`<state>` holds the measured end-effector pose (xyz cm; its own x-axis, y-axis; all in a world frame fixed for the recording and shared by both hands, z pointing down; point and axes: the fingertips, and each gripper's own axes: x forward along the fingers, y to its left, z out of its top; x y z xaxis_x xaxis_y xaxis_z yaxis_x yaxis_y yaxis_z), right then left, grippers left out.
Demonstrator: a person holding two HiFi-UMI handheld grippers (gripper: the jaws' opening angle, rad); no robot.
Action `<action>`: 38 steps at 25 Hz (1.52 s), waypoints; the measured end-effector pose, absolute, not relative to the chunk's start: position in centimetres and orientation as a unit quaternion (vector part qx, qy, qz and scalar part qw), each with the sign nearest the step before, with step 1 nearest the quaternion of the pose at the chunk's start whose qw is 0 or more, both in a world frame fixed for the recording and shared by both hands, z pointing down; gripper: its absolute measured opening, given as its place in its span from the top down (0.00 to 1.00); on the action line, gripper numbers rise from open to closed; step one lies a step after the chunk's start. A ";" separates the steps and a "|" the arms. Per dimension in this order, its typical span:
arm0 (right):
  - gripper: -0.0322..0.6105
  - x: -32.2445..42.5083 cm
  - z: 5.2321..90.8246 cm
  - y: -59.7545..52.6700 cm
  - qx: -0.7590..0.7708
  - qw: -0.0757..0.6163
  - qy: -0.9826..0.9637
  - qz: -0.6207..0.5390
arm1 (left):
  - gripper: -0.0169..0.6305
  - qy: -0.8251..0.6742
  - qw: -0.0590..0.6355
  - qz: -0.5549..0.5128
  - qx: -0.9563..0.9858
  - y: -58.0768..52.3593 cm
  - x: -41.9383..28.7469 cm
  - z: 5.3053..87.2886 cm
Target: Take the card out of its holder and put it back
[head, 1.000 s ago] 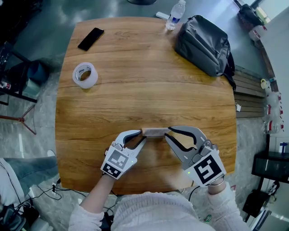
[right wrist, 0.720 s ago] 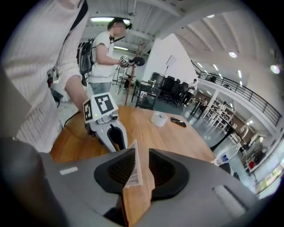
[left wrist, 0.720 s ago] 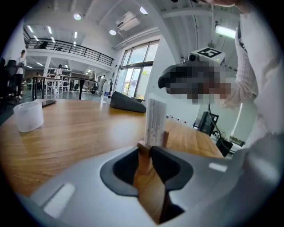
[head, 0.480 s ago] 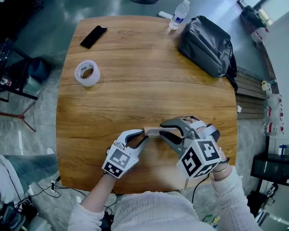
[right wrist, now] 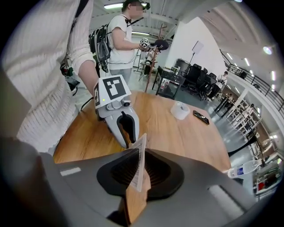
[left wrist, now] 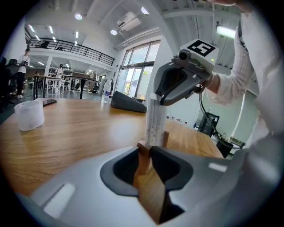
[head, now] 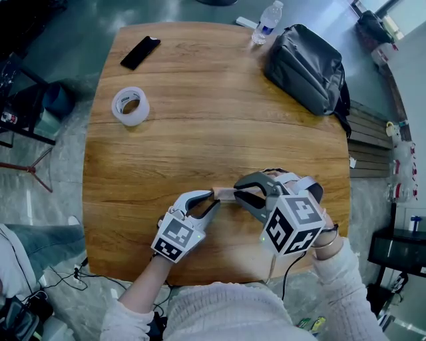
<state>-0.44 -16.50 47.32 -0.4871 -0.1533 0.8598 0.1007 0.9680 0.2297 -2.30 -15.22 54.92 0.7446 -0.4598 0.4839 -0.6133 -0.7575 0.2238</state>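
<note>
Grip newly taken on the card [left wrist: 155,119]: right tool [head: 238,195], a second ago lying flatter with jaws spread beside the right end of the holder [head: 225,194], now rolled over and tipped steeply down from above, tips clenched, by the look of it, on the card's upper edge. Opposite, left tool [head: 213,198] unmoved, clamped on the left end of the small wooden holder and pinning it to the bench [head: 219,133]. Card not yet out: white, thin, standing upright with its foot seated in the holder's slot, close to the bench's near edge, between the two tools. Likely meaning for the task: reach finished, removal about to start, probably calling for a straight upward pull with the holder kept pinned; return to the slot not yet begun. Farther across the wood-grain bench, mostly bare: roll of clear tape [head: 133,118] toward the left; black phone [head: 140,52] at the far left corner; grey bag [head: 306,66] at the far right; water bottle [head: 267,20] just beside the bag at the far edge. Below and around, grey floor [head: 66,143] with cables [head: 60,283] near the left. Beyond that, a large bright hall: tall windows [left wrist: 133,82], railed mezzanine [left wrist: 66,46], ceiling lights, desks and chairs, and another person [right wrist: 122,40] with a backpack standing just past the bench.
</note>
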 end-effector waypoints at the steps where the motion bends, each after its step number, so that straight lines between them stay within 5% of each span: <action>1: 0.89 -0.4 47.3 -16.4 0.016 0.505 -0.855 -0.117 | 0.83 -0.294 0.188 0.204 0.915 -15.2 -2.3 54.9; 38: 0.91 0.2 43.6 -15.7 0.027 0.509 -0.853 -0.114 | 0.83 -0.301 0.184 0.220 0.910 -15.2 -2.2 55.2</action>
<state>0.19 -15.66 43.57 -0.4795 -0.1622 0.8624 0.0699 0.9726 0.2217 -2.16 -15.16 55.21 0.7223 -0.4659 0.5111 -0.6279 -0.7516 0.2022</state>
